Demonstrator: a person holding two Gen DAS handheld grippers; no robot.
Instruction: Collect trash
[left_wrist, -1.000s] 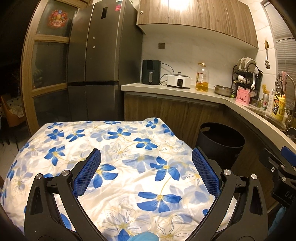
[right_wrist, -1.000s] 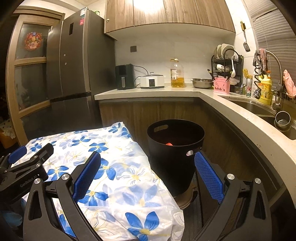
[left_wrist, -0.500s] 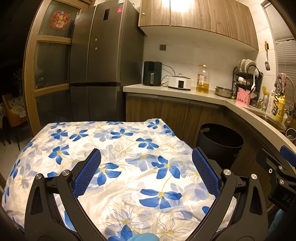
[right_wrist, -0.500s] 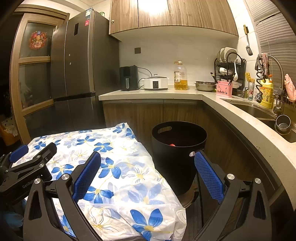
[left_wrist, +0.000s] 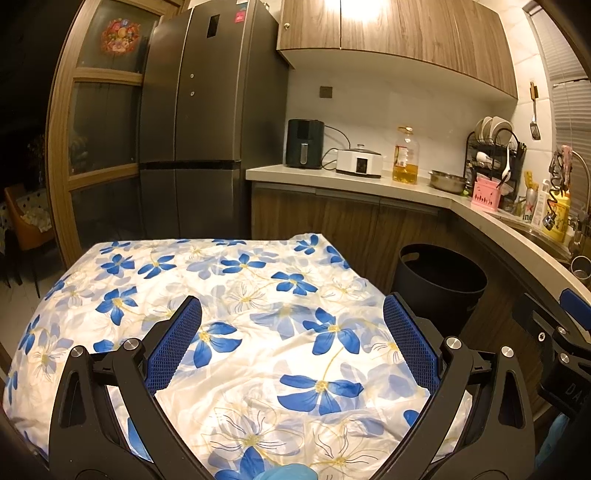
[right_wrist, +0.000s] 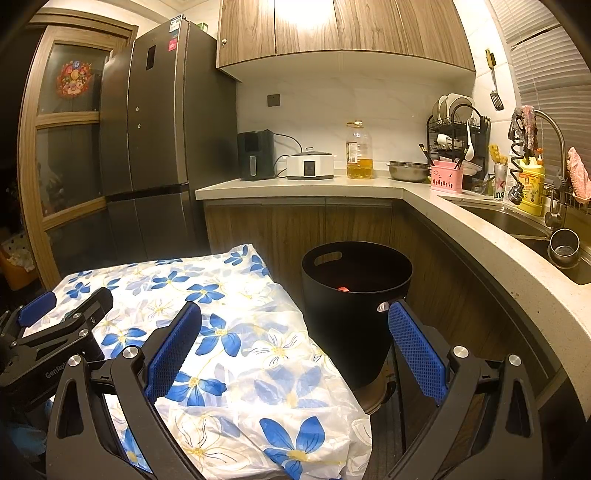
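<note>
Both tongs, left gripper (left_wrist: 291, 339) and right gripper (right_wrist: 295, 347): wide open, empty, drawn slightly back; cloth (left_wrist: 258, 295) bare, bin (right_wrist: 356, 291) holding trash; collection apparently finished.

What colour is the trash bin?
Black; the trash bin shows best in the right wrist view.

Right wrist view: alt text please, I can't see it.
The right tool hangs open and empty above a floral-covered table, facing a black trash bin with something red inside. Behind runs a kitchen counter.

both tongs (left_wrist: 291, 339) (right_wrist: 295, 343) drawn back, slightly raised
</note>
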